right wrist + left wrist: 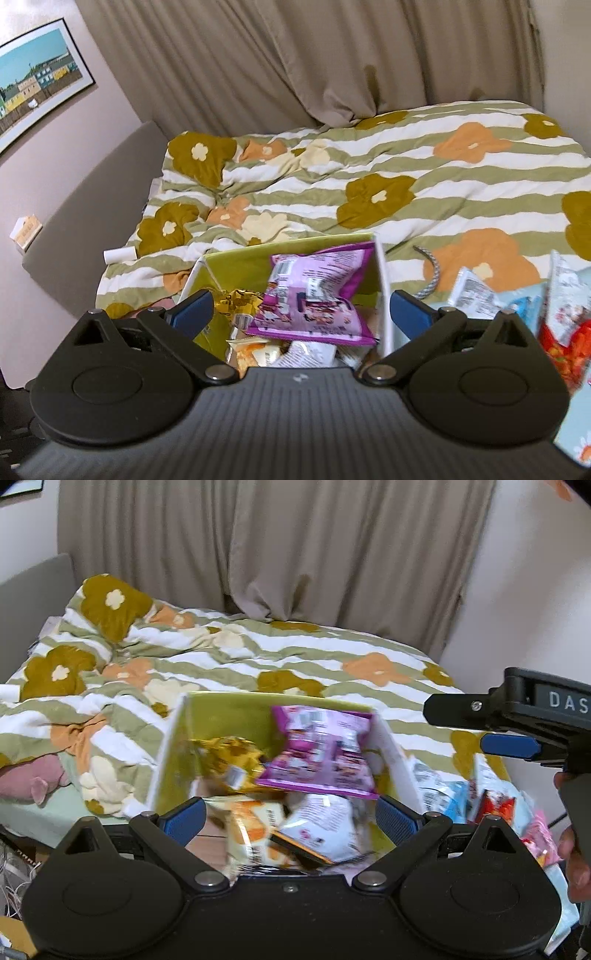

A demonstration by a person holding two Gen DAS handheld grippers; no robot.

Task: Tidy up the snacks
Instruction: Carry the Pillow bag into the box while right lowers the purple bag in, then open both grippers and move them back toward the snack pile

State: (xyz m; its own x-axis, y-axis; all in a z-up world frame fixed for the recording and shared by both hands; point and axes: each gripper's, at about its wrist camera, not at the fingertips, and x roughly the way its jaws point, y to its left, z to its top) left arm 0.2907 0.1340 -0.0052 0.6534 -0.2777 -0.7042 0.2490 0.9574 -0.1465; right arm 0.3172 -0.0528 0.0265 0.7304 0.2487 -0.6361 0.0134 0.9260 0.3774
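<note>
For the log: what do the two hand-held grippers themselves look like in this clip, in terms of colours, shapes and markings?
Both look alike: a matte black body with two rounded lobes, silver pivot screws and black linkage arms ending in blue textured fingers. The left hand-held gripper has a smooth base; the right hand-held gripper has a ribbed one with a small logo. Seen from the side, the right one bears white letters "DAS". No cables on them show.
</note>
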